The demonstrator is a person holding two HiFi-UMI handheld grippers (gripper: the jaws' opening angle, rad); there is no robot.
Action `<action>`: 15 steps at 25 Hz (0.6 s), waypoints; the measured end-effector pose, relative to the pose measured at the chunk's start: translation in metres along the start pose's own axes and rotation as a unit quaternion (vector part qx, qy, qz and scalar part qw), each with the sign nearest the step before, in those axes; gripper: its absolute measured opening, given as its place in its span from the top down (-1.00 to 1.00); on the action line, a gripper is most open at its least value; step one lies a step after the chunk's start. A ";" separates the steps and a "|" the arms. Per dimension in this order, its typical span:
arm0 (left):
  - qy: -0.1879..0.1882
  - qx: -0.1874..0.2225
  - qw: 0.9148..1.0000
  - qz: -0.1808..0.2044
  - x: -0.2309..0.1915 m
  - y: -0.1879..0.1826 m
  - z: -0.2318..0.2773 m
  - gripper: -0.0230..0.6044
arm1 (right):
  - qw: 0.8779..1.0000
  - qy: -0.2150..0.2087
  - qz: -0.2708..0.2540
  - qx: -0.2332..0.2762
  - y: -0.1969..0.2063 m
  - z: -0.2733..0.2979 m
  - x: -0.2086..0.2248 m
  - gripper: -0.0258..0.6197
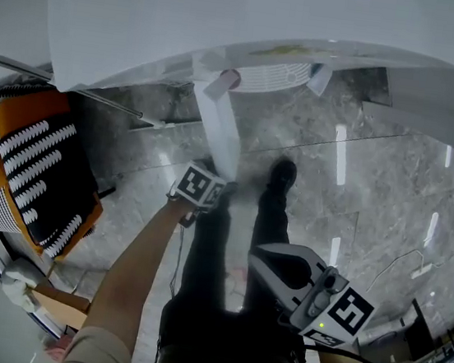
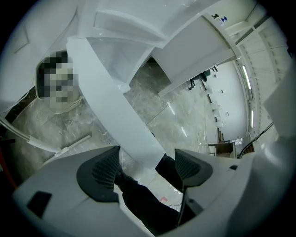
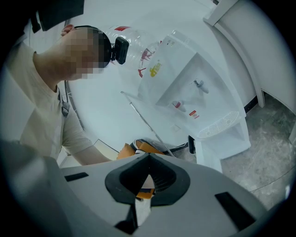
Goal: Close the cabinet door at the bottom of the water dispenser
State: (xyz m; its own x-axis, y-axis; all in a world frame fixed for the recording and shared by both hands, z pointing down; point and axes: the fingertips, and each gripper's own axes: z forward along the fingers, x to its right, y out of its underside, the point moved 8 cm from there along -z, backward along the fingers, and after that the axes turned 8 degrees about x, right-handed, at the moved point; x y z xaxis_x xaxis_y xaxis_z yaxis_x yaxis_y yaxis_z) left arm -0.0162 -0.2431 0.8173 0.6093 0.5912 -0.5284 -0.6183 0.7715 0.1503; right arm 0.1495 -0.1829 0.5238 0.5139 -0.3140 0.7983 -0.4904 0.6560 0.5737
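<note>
The white water dispenser [image 1: 231,28] fills the top of the head view, with its drip tray [image 1: 270,76] below. Its bottom cabinet door [image 1: 218,125] stands swung out toward me, seen edge-on. My left gripper [image 1: 223,184] is at the door's free edge, open. In the left gripper view the door panel [image 2: 115,102] runs down between the spread jaws of that gripper [image 2: 148,164]. My right gripper [image 1: 260,257] hangs back by my right leg, shut and empty. The right gripper view looks over its closed jaws [image 3: 148,159] at the dispenser [image 3: 185,88] and its bottle [image 3: 138,46].
An orange bag with black-and-white stripes [image 1: 30,167] lies on the left, and a cardboard box [image 1: 57,305] sits near it. My dark-trousered legs and a black shoe [image 1: 282,175] stand on the grey marble floor [image 1: 373,204] just before the door. A white wall panel [image 1: 443,114] is at the right.
</note>
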 end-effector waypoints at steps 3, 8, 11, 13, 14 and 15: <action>0.009 0.004 1.000 0.009 0.009 -0.009 0.006 -0.20 | 1.000 0.004 0.002 0.007 -0.002 -0.004 0.005 0.90; 0.021 0.013 0.999 0.023 0.024 -0.021 0.020 -0.20 | 1.000 0.011 0.003 0.013 -0.004 -0.013 0.014 0.90; 0.023 0.018 0.999 0.028 0.030 -0.026 0.023 -0.20 | 1.000 0.011 0.005 0.024 -0.005 -0.016 0.016 0.90; 0.022 0.018 0.999 0.035 0.033 -0.030 0.026 -0.20 | 1.000 0.012 0.002 0.024 -0.006 -0.019 0.018 0.90; 0.023 0.018 0.999 0.037 0.034 -0.033 0.028 -0.20 | 1.000 0.013 0.001 0.024 -0.006 -0.021 0.019 0.90; 0.024 0.019 0.999 0.039 0.036 -0.035 0.029 -0.20 | 1.000 0.015 0.002 0.024 -0.006 -0.024 0.021 0.90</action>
State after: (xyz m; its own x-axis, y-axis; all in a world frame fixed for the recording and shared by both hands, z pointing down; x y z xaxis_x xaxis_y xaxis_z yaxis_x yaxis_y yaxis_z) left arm 0.0418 -0.2417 0.8173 0.5350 0.6385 -0.5532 -0.6433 0.7324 0.2231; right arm 0.1797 -0.1769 0.5325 0.5328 -0.2905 0.7948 -0.5255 0.6227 0.5798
